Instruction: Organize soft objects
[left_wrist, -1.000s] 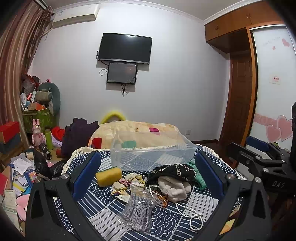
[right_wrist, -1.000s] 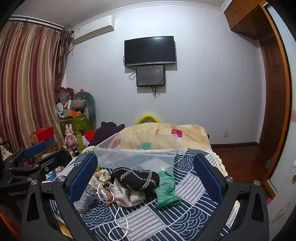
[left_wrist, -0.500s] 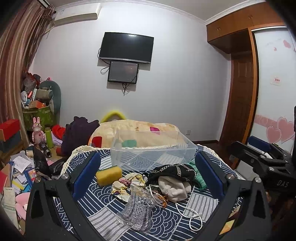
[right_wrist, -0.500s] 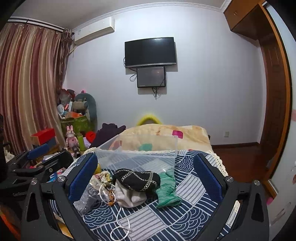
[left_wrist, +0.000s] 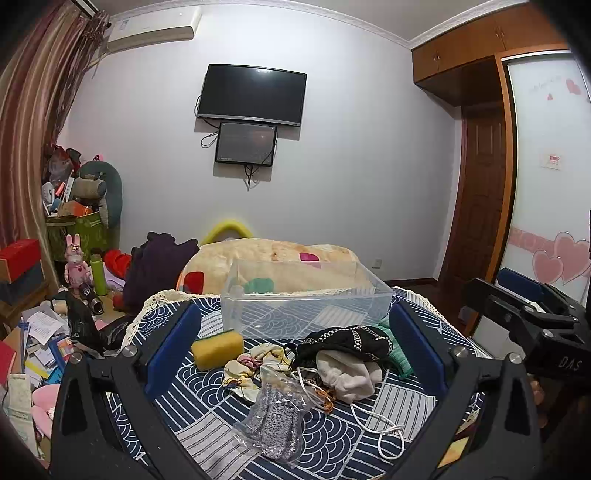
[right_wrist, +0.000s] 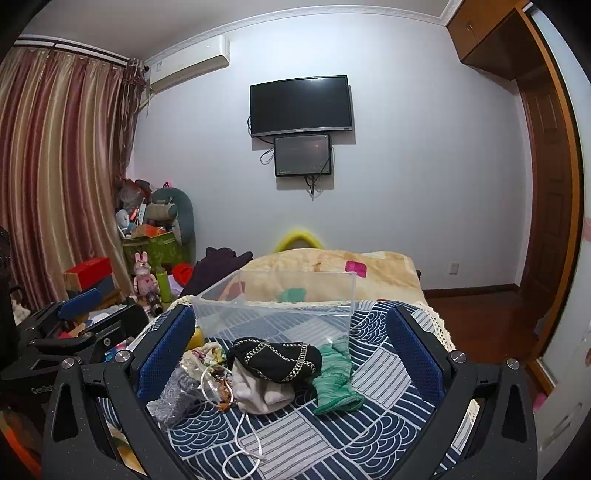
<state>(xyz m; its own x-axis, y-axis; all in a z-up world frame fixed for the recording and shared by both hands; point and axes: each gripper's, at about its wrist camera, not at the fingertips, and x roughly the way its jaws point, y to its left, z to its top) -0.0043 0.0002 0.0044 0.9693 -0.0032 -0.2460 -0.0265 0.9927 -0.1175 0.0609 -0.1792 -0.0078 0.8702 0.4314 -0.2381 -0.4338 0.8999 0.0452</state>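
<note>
A pile of soft things lies on a blue patterned cloth (left_wrist: 325, 439): a yellow sponge (left_wrist: 217, 348), a floral rag (left_wrist: 255, 363), a black pouch with chain trim (left_wrist: 345, 341), a cream drawstring bag (left_wrist: 345, 374), a green sock (right_wrist: 334, 380) and a grey glittery piece in clear plastic (left_wrist: 275, 421). A clear plastic bin (left_wrist: 304, 297) stands empty behind them. My left gripper (left_wrist: 295, 354) is open, hovering in front of the pile. My right gripper (right_wrist: 290, 354) is open too, beside it; it also shows in the left wrist view (left_wrist: 532, 325).
A cream blanket heap (left_wrist: 273, 262) and dark purple clothes (left_wrist: 155, 266) lie behind the bin. Toys, boxes and papers crowd the floor at left (left_wrist: 44, 325). A wardrobe (left_wrist: 546, 184) and a door stand at right.
Both grippers have risen and drifted slightly; the scene sits a little lower in view. Nothing on the cloth has moved.
</note>
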